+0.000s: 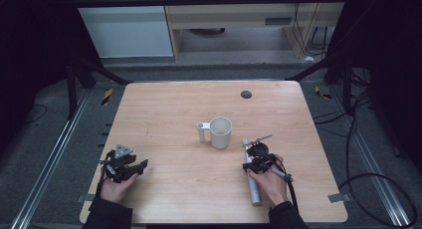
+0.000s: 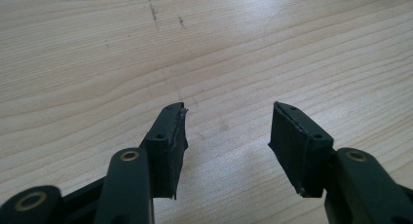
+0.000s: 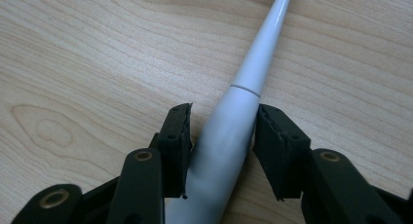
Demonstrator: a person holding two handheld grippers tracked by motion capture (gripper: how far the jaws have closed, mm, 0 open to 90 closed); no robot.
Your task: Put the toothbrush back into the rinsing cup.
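Pale wood makes up the table (image 1: 164, 109), ringed by dark floor and cables. Near its centre stands a white mug (image 1: 220, 132), handle toward nine o'clock. At about four o'clock from the mug lies a white electric toothbrush (image 3: 229, 131), flat on the wood. The right gripper (image 3: 221, 136) straddles its handle, jaws half spread, both pads right against its sides; whether they press I cannot tell. At seven o'clock from the mug the left gripper (image 2: 226, 136) rests low, jaws wide apart over bare wood.
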